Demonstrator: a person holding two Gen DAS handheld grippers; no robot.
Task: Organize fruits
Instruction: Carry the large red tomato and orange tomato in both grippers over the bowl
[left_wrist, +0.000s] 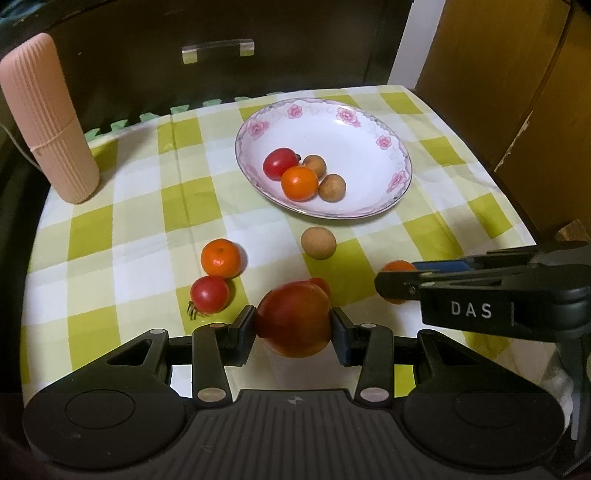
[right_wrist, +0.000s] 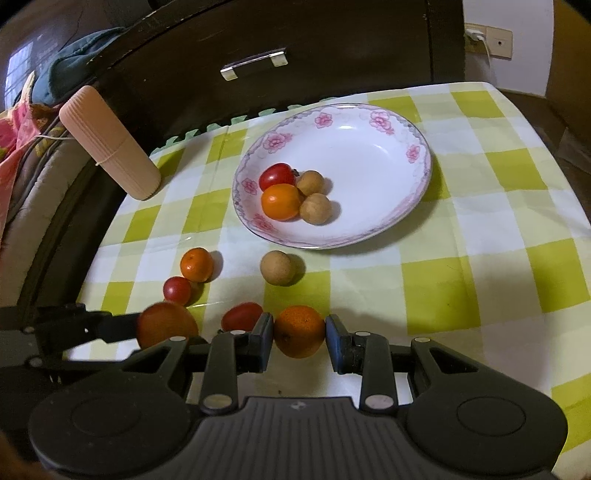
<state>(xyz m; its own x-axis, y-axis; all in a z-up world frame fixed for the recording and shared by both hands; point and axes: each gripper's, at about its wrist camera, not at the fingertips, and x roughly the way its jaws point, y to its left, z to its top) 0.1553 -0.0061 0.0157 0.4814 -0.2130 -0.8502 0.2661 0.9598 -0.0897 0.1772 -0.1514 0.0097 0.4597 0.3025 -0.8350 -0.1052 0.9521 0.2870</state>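
My left gripper (left_wrist: 293, 328) is shut on a large red-orange tomato (left_wrist: 293, 319), held near the front of the checked cloth. My right gripper (right_wrist: 299, 334) is shut on a small orange (right_wrist: 299, 330), close to the left gripper's right side. The flowered white plate (left_wrist: 362, 158) farther back holds a red tomato (left_wrist: 280, 162), an orange (left_wrist: 299, 183) and two brown longans (left_wrist: 331, 187). Loose on the cloth lie a longan (left_wrist: 318, 242), an orange (left_wrist: 222, 257), a cherry tomato (left_wrist: 209, 294) and a small red tomato (right_wrist: 242, 316) between the two grippers.
A pink ribbed cylinder (left_wrist: 48, 122) stands at the cloth's back left corner. Behind the table is a dark cabinet with a drawer handle (left_wrist: 218, 50). The cloth's right edge drops off beside brown furniture (left_wrist: 498, 92).
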